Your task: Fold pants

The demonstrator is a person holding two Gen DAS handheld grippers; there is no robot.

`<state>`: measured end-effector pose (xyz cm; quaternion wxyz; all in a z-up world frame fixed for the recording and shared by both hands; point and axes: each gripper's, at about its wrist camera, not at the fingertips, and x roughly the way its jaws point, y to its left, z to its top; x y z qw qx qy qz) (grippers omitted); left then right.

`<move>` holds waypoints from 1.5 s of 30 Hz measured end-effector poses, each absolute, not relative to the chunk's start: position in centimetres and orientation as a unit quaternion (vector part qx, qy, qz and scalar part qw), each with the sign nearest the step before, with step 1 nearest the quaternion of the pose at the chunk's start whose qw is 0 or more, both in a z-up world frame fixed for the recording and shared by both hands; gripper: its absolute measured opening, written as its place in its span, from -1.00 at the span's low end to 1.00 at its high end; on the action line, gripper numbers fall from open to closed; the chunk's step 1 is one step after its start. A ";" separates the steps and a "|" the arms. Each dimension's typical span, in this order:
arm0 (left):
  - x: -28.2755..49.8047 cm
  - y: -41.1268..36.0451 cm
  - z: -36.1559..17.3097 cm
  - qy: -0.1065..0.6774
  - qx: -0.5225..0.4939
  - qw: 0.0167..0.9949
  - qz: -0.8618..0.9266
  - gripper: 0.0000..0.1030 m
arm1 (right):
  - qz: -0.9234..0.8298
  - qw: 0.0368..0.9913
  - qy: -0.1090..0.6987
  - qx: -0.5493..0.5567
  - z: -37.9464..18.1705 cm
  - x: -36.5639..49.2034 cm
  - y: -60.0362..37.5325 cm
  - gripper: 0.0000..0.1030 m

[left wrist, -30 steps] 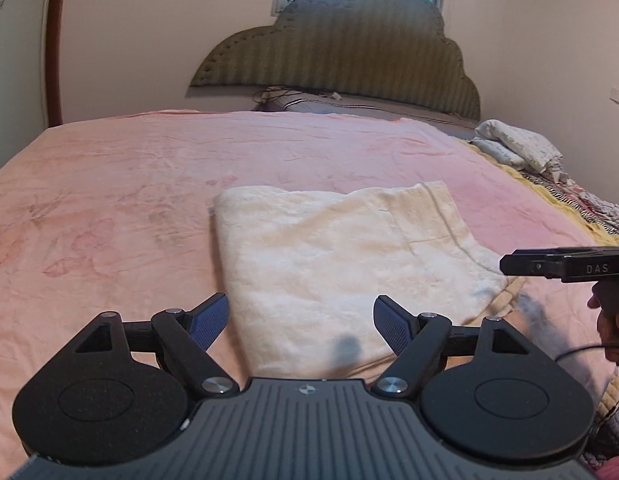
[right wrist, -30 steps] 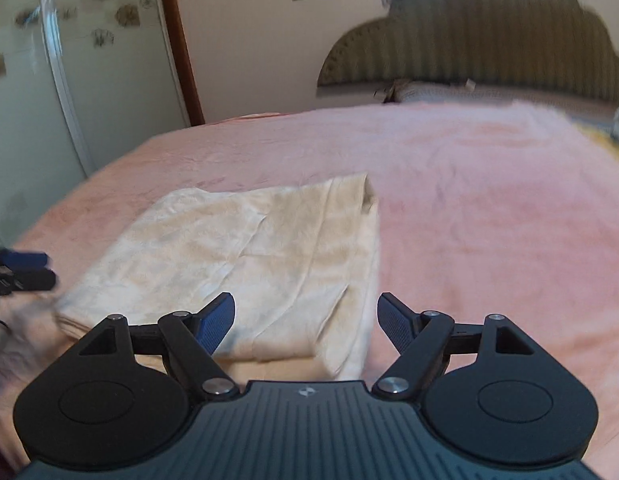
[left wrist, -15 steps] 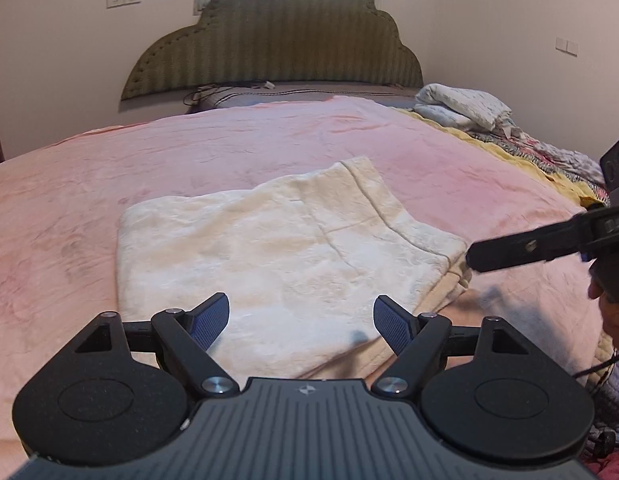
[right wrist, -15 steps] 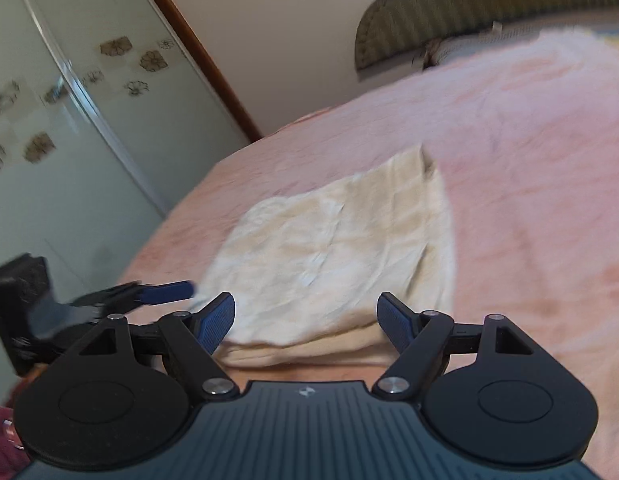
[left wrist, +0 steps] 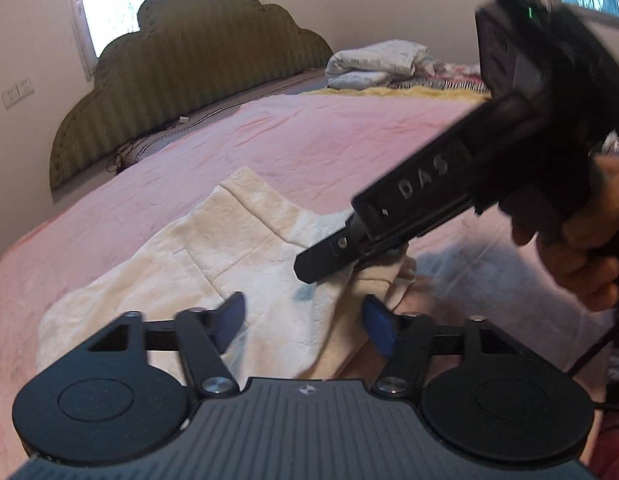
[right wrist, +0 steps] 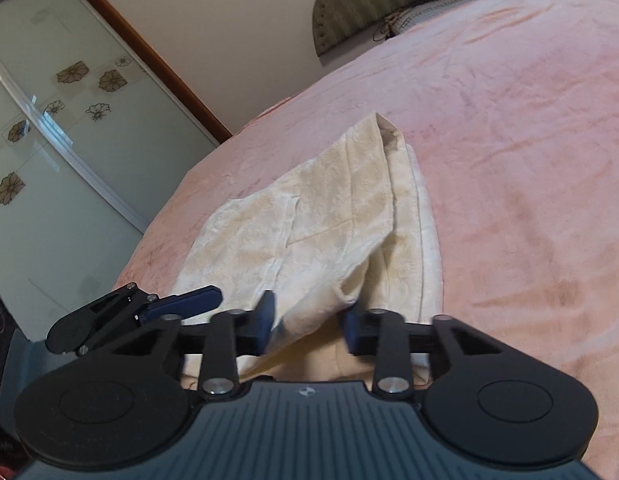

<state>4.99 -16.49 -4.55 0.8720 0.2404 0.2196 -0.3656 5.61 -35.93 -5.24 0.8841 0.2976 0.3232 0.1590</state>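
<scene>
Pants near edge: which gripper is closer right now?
Right. The right gripper has its fingers around a lifted fold of the cream pants. The left gripper hangs open over the same edge, not gripping.

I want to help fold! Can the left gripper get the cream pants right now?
Probably yes. The left gripper is open right over the folded cream fabric pants, nothing between them; the right gripper works the neighbouring corner.

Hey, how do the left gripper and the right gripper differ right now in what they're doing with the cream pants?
The right gripper has its jaws around the lifted near corner of the cream fabric pants, only partly closed; the left gripper stands wider, with cloth between its fingers but not pinched. The right reaches the near right corner, the left the near edge beside it. Both have blue fingertips and work over the pink blanket.
</scene>
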 end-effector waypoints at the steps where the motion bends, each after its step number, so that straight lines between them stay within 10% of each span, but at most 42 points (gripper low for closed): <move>1: 5.0 -16.7 -4.9 0.217 0.243 0.871 -0.367 -0.08 | 0.161 0.884 0.320 0.299 -5.2 5.5 -36.0 -0.49; 6: 4.7 -17.4 -4.8 0.203 0.230 0.877 -0.369 -0.86 | 0.160 0.896 0.307 0.280 -4.6 4.8 -35.7 -0.57; 17: 5.5 -17.6 -5.5 0.233 0.195 0.868 -0.393 -0.86 | 0.132 0.899 0.328 0.260 -5.0 3.7 -36.1 -0.59; 26: 6.0 -17.6 -5.5 0.245 0.175 0.864 -0.403 -0.87 | 0.047 0.968 0.244 0.032 -0.3 2.8 -31.0 -0.42; 33: 5.9 -15.0 -4.5 0.265 0.173 0.834 -0.452 -0.10 | 0.104 0.932 0.340 0.073 -4.8 6.9 -32.0 -0.44; 45: 8.6 -6.6 -4.7 0.324 0.104 0.892 -0.296 0.25 | 0.125 0.935 0.333 0.010 -4.2 6.1 -29.3 -0.41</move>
